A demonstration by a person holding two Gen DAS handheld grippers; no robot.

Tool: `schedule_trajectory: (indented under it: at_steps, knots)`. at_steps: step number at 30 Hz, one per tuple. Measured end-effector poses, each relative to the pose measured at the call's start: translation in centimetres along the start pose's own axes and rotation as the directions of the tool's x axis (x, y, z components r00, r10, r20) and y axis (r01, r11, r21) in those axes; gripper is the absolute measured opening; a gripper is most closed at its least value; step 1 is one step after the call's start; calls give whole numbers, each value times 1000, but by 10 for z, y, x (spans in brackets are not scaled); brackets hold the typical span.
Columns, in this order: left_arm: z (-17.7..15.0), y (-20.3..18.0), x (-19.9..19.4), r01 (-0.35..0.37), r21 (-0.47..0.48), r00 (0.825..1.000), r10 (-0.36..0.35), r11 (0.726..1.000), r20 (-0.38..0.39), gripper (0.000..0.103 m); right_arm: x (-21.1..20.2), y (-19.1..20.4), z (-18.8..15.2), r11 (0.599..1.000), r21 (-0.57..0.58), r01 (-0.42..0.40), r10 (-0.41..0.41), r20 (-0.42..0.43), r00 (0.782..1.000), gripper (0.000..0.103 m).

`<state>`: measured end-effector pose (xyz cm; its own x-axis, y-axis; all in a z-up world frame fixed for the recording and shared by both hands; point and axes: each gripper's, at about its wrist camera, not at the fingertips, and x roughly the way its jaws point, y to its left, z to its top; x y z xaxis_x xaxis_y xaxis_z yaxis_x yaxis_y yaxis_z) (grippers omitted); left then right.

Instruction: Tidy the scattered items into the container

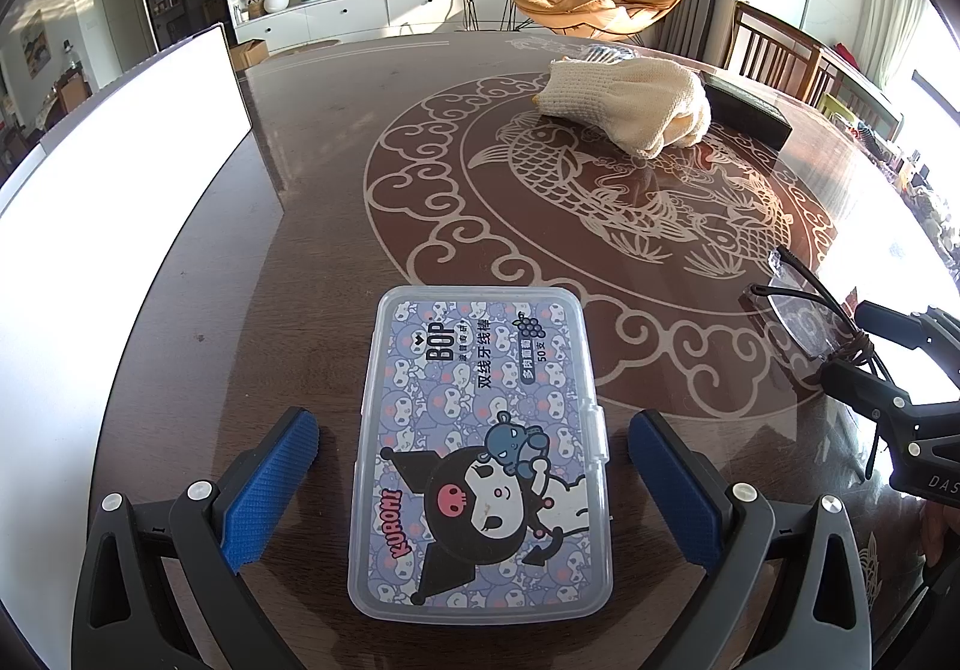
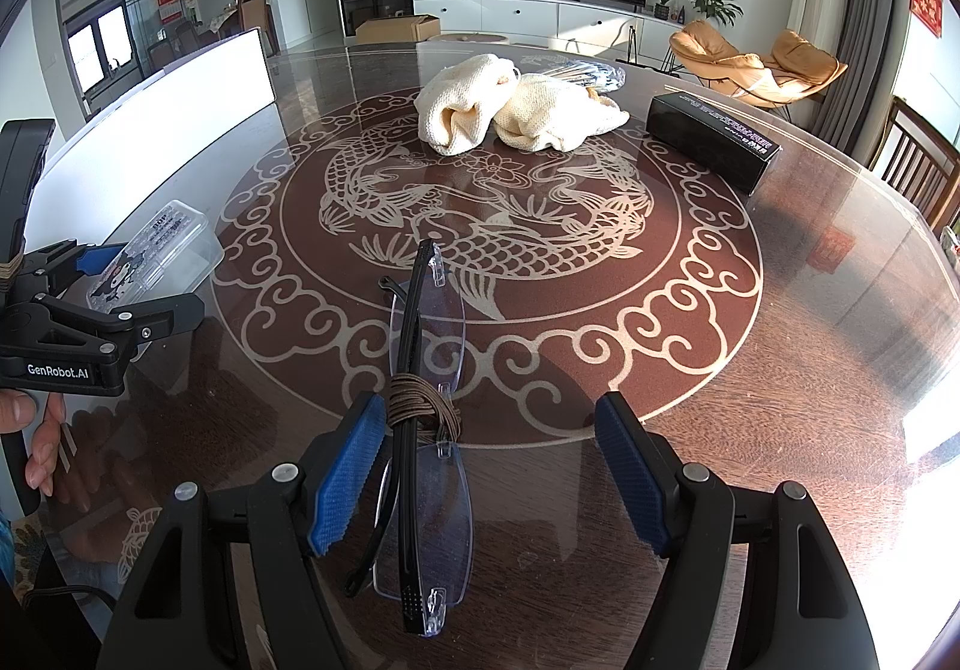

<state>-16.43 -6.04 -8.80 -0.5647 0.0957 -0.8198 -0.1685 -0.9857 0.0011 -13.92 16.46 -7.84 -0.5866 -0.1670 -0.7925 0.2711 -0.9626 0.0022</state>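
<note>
The left gripper (image 1: 474, 466) is standing wide apart around a flat plastic box (image 1: 483, 454), with room on both sides, its blue bumpy pads (image 1: 273, 490) not touching it. The box is clear with rounded corners and a cartoon picture on its lid. The right gripper (image 2: 489, 466) is spread wide too, around folded rimless glasses (image 2: 423, 448) lying on the table; the left pad is just beside the black arm, and the other side has lots of room. A brown cord (image 2: 420, 406) is wrapped around the glasses. The round table (image 2: 780, 370) is shiny dark wood with pale fish drawings. Far off are lying soft knitted gloves (image 2: 522, 112) and a long black box (image 2: 714, 142), near the far edge. A big white board (image 1: 120, 178) is filling the left side
</note>
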Motion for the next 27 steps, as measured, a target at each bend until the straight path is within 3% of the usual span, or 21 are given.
schedule_trajectory:
  at_steps: [27]
  knots:
    - [0,1,-1,9,14,1000,-9,1000,-4,103,0,2,1,1000,-23,-12,11,-10,1000,74]
